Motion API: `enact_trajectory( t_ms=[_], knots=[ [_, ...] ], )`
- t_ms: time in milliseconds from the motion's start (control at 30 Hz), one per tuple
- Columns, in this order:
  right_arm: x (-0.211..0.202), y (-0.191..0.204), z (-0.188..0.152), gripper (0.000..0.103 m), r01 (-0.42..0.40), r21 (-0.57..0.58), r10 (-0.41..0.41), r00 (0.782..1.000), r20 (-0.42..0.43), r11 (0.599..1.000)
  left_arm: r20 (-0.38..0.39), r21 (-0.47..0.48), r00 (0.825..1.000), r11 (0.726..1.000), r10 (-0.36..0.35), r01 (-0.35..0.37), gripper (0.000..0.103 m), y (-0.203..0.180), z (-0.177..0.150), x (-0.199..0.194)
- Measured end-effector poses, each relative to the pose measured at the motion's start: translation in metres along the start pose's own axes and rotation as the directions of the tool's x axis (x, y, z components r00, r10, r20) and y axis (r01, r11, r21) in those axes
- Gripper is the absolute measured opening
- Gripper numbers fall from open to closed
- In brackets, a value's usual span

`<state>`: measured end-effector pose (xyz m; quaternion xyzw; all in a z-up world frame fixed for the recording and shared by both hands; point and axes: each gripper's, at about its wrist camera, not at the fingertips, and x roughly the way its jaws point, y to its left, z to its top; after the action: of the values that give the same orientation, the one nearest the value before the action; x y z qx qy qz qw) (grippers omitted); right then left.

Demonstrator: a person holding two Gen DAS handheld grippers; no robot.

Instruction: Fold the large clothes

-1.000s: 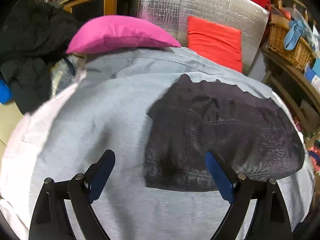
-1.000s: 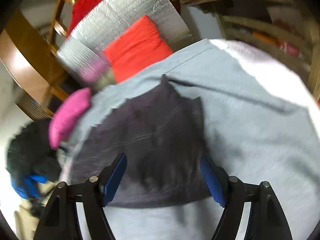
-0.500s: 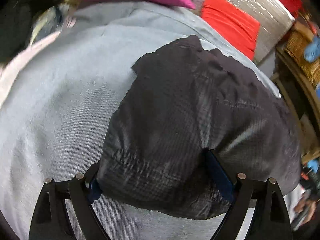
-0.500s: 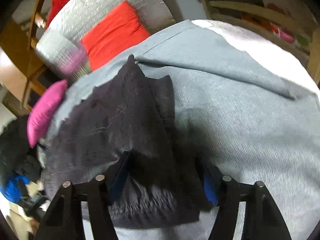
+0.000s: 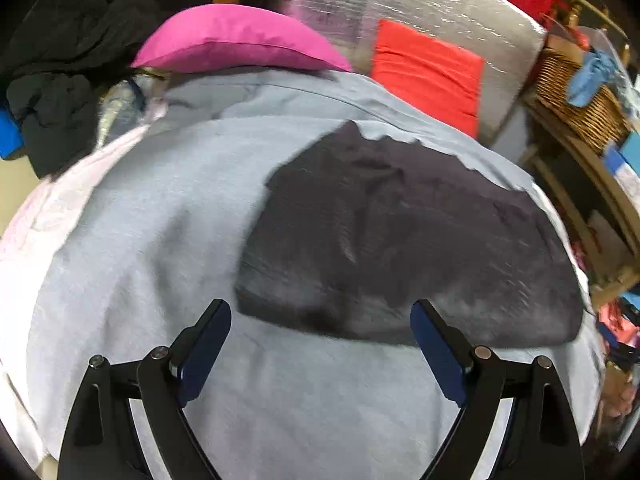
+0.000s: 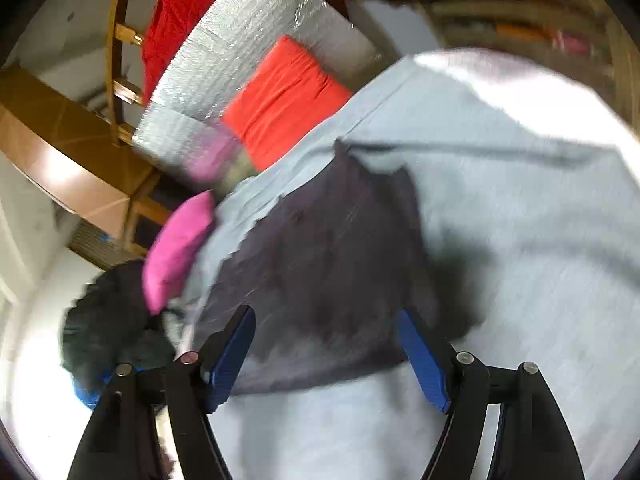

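A dark, roughly folded garment [image 5: 400, 240] lies flat on the grey-blue sheet [image 5: 160, 220] that covers the bed. My left gripper [image 5: 318, 306] hovers open just short of the garment's near edge, touching no cloth. In the right wrist view the same garment [image 6: 332, 264] runs from the sheet [image 6: 540, 240] toward me. My right gripper [image 6: 325, 312] hangs over its near end. The right jaws are opening; the garment's edge shows between the blue pads, but they do not press on it. This view is blurred by motion.
A pink pillow [image 5: 236, 38] and a red cushion [image 5: 428, 68] sit at the head of the bed against a silver quilted mat [image 5: 400, 0]. A pile of black clothes [image 5: 60, 60] lies at the left. A wicker basket [image 5: 576, 100] stands on wooden shelves at the right.
Half a second ago both grippers were low over the garment, cloth bunched at the left fingers. Both have pulled back, and the garment lies flat beyond them. The right jaws narrowed, then widened.
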<state>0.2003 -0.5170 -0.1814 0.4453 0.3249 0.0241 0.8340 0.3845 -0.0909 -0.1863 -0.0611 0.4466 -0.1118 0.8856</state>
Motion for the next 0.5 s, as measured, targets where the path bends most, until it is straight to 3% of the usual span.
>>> enact_trajectory(
  t_ms=[100,167,267,400,500],
  knots=[
    [0.011,-0.008,-0.020,0.078,-0.095,0.086,0.099,0.994,-0.040,0.992,0.005,-0.034,0.999,0.999,-0.034,0.034,0.091,-0.005,-0.014,0.000],
    [0.021,-0.009,-0.029,0.078,-0.134,0.121,0.141,0.988,-0.056,0.984,0.007,-0.071,0.995,0.993,-0.095,0.095,0.091,-0.007,-0.022,0.007],
    [0.040,-0.009,-0.036,0.078,-0.077,0.134,0.088,0.993,-0.081,0.988,-0.002,-0.139,0.986,0.977,-0.166,0.164,0.091,-0.005,-0.024,0.025],
    [0.063,-0.014,-0.038,0.078,0.013,0.138,-0.001,0.996,-0.088,0.990,-0.046,-0.258,0.977,0.947,-0.207,0.189,0.091,0.005,-0.025,0.051],
    [0.083,-0.027,-0.032,0.078,0.072,0.190,-0.052,0.993,-0.106,0.979,-0.077,-0.336,0.955,0.909,-0.288,0.247,0.091,0.010,-0.024,0.068]
  ],
)
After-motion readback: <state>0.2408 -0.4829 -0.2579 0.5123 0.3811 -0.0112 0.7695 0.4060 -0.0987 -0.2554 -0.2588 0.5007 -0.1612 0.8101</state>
